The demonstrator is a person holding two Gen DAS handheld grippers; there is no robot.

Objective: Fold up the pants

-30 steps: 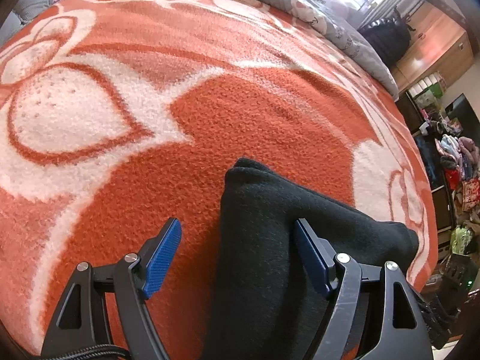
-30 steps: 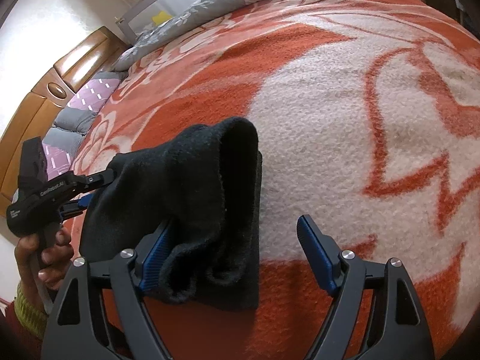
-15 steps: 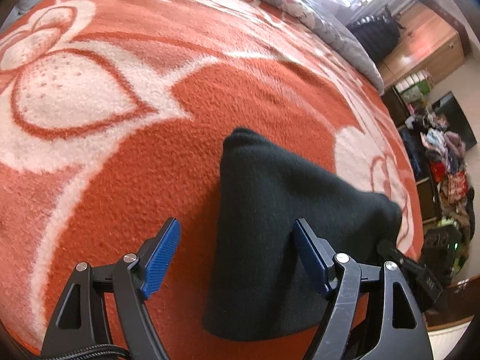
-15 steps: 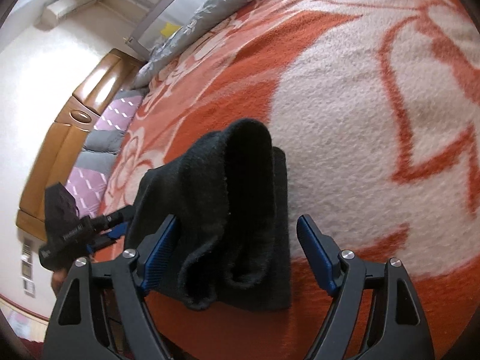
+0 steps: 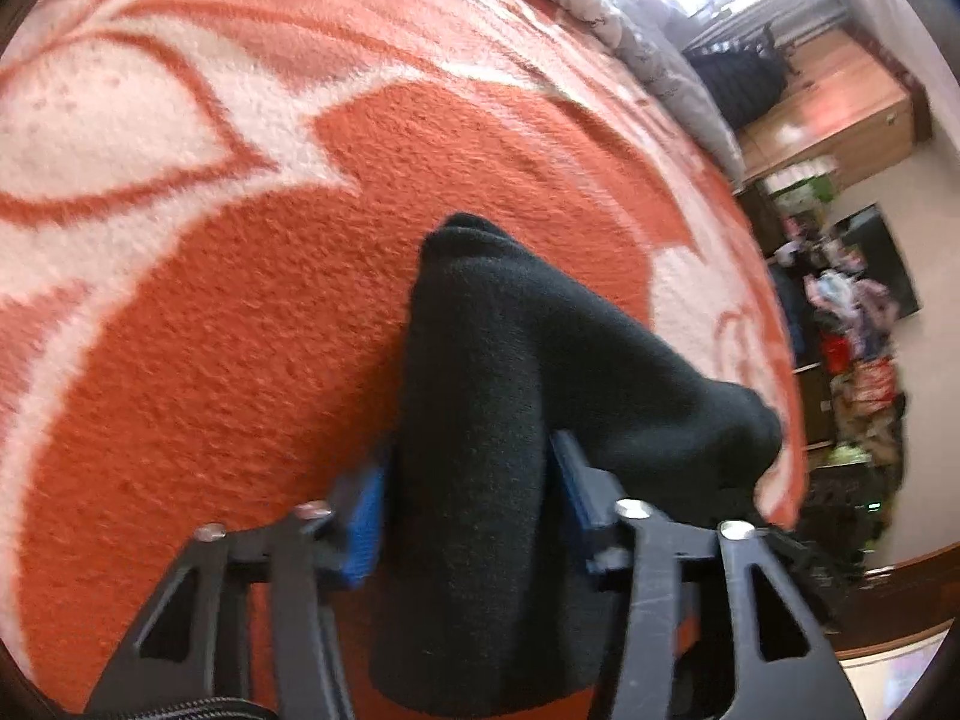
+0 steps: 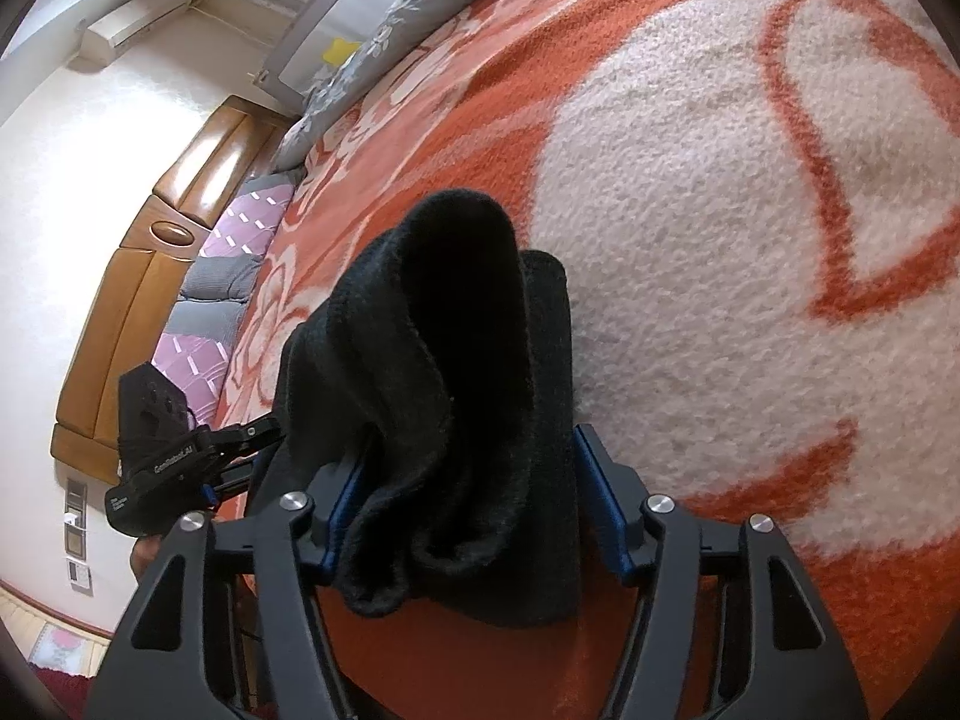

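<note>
The black pants point(image 5: 516, 420) lie folded into a thick bundle on the orange and white blanket point(image 5: 210, 300). My left gripper point(image 5: 468, 510) is shut on one end of the bundle, its blue pads pressed against the cloth. My right gripper point(image 6: 474, 510) is shut on the other end of the pants point(image 6: 456, 372), where the folded layers bulge upward between the fingers. The left gripper also shows in the right wrist view point(image 6: 180, 462), at the far end of the bundle.
A grey patterned quilt point(image 5: 630, 30) lies along the far side of the bed. A wooden headboard point(image 6: 138, 276) and purple pillows point(image 6: 240, 228) are at the left. A wooden cabinet point(image 5: 840, 114) and a pile of clothes point(image 5: 852, 324) stand past the bed's right edge.
Both grippers were open around the ends of the pants bundle; now both have closed on it. The cloth bunches up between the fingers.
</note>
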